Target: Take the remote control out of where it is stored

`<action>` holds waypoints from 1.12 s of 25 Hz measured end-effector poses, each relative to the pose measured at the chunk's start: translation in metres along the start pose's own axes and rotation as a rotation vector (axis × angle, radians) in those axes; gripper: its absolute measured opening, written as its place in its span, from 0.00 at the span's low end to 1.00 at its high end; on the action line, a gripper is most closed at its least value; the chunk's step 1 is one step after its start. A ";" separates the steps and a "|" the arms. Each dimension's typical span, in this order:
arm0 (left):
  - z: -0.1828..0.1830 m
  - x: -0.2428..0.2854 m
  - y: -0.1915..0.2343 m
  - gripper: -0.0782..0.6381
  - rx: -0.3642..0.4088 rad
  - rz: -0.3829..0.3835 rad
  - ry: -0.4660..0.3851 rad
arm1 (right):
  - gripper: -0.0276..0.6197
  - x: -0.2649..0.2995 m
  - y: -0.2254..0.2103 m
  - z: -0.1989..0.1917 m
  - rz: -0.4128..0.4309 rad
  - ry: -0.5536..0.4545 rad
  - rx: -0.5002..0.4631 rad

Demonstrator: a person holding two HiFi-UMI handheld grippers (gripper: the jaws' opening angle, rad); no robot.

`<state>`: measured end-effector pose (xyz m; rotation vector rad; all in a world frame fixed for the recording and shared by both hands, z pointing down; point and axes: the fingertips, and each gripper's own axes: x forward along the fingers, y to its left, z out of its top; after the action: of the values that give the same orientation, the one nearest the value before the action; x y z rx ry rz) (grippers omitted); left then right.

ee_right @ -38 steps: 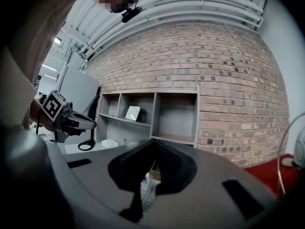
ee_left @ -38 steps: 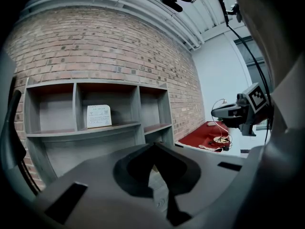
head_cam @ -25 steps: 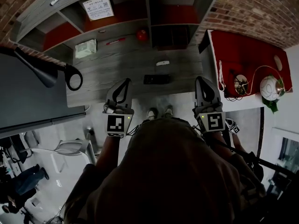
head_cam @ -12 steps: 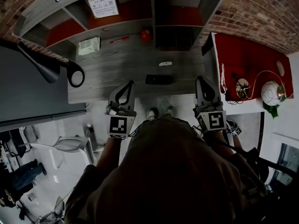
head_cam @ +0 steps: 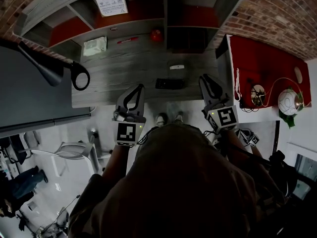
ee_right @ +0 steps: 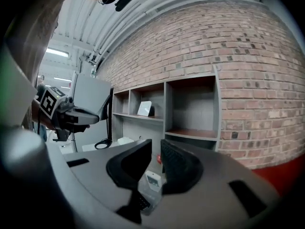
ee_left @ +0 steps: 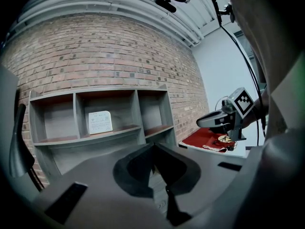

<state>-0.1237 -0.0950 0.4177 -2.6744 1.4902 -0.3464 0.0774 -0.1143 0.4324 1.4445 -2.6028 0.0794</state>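
Right gripper [head_cam: 204,79] has swung forward and inward over the desk [head_cam: 124,71] since a second ago. Its jaws have just cracked apart to a narrow slot, with nothing between them. What looks like the remote control [head_cam: 170,83], a dark flat slab with a keypad texture, lies near the desk's front edge, just left of that gripper's tips. Whether it sits in a holder cannot be told. A small white device [head_cam: 177,67] lies just behind it and could be mistaken for it. For a good grip, the jaws likely need to spread wider than the slab's narrow side and come in low and level. Left gripper [head_cam: 139,88], tips pressed together and empty, hangs at the front edge, apart from the slab. Open desk lies to the left. The shelf unit [head_cam: 165,14] closes off the back, and the desk's right edge is close beside the right gripper.
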 end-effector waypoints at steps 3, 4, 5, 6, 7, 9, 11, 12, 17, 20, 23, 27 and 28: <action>-0.004 -0.002 -0.004 0.12 0.003 -0.012 0.018 | 0.23 0.019 0.002 -0.014 0.035 0.056 -0.006; -0.007 -0.003 -0.005 0.12 0.003 -0.018 0.032 | 0.27 0.025 0.003 -0.021 0.044 0.078 -0.005; -0.010 -0.003 -0.007 0.12 0.002 -0.023 0.041 | 0.30 0.032 0.004 -0.028 0.054 0.101 -0.005; -0.011 -0.004 -0.009 0.12 0.000 -0.026 0.046 | 0.32 0.039 0.005 -0.036 0.063 0.126 -0.006; -0.012 -0.004 -0.010 0.12 -0.002 -0.027 0.048 | 0.35 0.045 0.005 -0.044 0.068 0.152 -0.008; -0.013 -0.005 -0.011 0.12 -0.007 -0.026 0.052 | 0.39 0.058 0.004 -0.057 0.062 0.188 0.001; -0.015 -0.005 -0.012 0.12 -0.015 -0.022 0.057 | 0.42 0.070 0.001 -0.070 0.043 0.218 0.037; -0.016 -0.005 -0.012 0.12 -0.018 -0.020 0.059 | 0.43 0.075 0.000 -0.077 0.031 0.234 0.061; -0.016 -0.007 -0.006 0.12 0.005 -0.014 0.054 | 0.48 0.103 -0.003 -0.114 -0.039 0.309 0.124; -0.028 -0.014 -0.002 0.12 -0.014 -0.002 0.102 | 0.50 0.117 0.003 -0.136 -0.057 0.365 0.136; -0.034 -0.017 0.001 0.12 -0.018 0.009 0.120 | 0.51 0.128 0.005 -0.157 -0.087 0.413 0.166; -0.039 -0.018 0.007 0.12 -0.011 0.022 0.135 | 0.51 0.140 0.002 -0.183 -0.122 0.463 0.228; -0.041 -0.018 0.008 0.12 -0.009 0.025 0.141 | 0.51 0.140 0.001 -0.191 -0.135 0.484 0.250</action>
<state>-0.1488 -0.0814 0.4535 -2.6862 1.5633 -0.5379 0.0260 -0.2074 0.6439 1.4486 -2.1531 0.6687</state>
